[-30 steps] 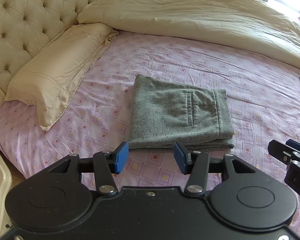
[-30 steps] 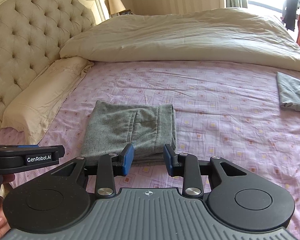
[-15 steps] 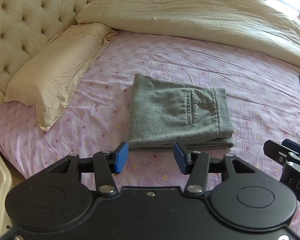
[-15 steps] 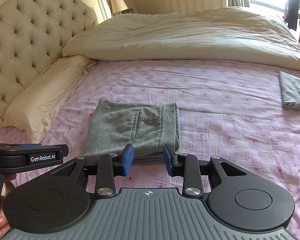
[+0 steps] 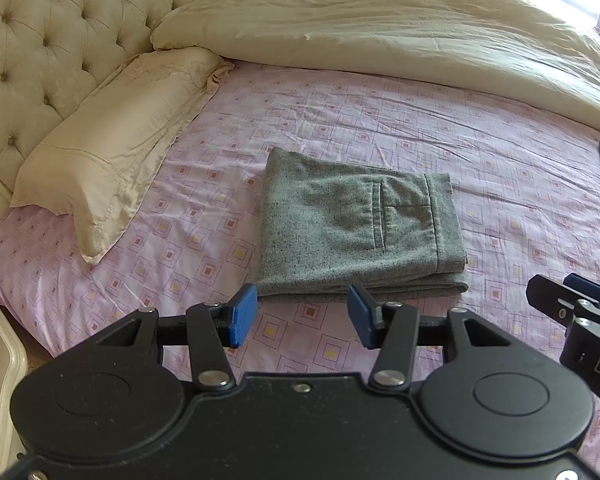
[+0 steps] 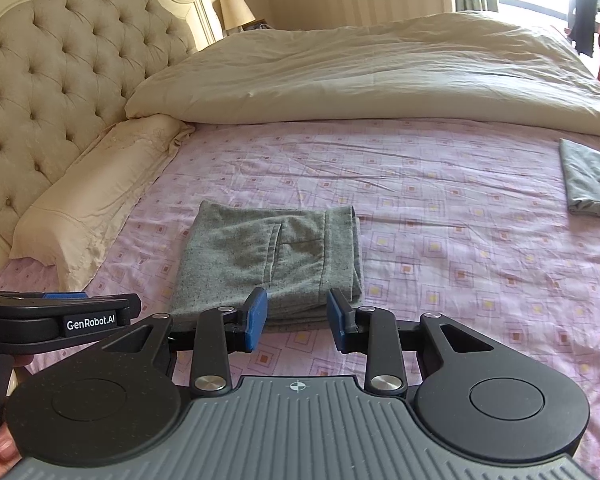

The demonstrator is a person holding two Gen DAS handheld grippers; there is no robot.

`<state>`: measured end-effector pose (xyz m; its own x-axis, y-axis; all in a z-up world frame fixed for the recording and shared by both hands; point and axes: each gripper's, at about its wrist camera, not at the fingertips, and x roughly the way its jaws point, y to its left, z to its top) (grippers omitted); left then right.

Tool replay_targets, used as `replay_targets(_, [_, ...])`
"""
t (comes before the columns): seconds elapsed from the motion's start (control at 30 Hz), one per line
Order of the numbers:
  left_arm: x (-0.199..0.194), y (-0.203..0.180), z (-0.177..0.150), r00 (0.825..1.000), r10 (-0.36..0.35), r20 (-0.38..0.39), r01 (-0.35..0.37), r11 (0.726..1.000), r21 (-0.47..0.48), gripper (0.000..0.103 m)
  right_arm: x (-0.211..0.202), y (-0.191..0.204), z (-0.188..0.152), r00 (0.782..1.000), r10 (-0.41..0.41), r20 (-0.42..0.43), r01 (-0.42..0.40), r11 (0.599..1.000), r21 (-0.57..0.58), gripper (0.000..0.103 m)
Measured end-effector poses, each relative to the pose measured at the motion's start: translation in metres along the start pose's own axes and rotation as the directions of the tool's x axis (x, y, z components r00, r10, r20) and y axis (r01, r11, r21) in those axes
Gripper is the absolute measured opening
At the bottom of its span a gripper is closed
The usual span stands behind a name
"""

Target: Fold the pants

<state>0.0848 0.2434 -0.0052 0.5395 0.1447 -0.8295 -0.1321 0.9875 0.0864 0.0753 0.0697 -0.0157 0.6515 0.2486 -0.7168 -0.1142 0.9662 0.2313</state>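
Beneath my left gripper [image 5: 302, 316] and right gripper [image 6: 296, 318], both spread wide and holding nothing, runs a pink patterned sheet [image 5: 380, 120]. The folded grey pants [image 5: 360, 228] lie just ahead of my fingertips (pocket side up). Beyond: cream pillow [image 5: 112, 140], duvet [image 6: 360, 76], tufted headboard [image 6: 60, 68], bedside lamp [image 6: 236, 10].
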Motion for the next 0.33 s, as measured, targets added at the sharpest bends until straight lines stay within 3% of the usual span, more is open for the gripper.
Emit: replay_targets(0.33, [-0.0058,-0.0087,-0.0020,1.000,-0.012,0.012,0.012,0.999,0.040,0.057,-0.0022,-0.0030,-0.0001,1.000,0.011,0.003,-0.011,1.000,0.013,0.032])
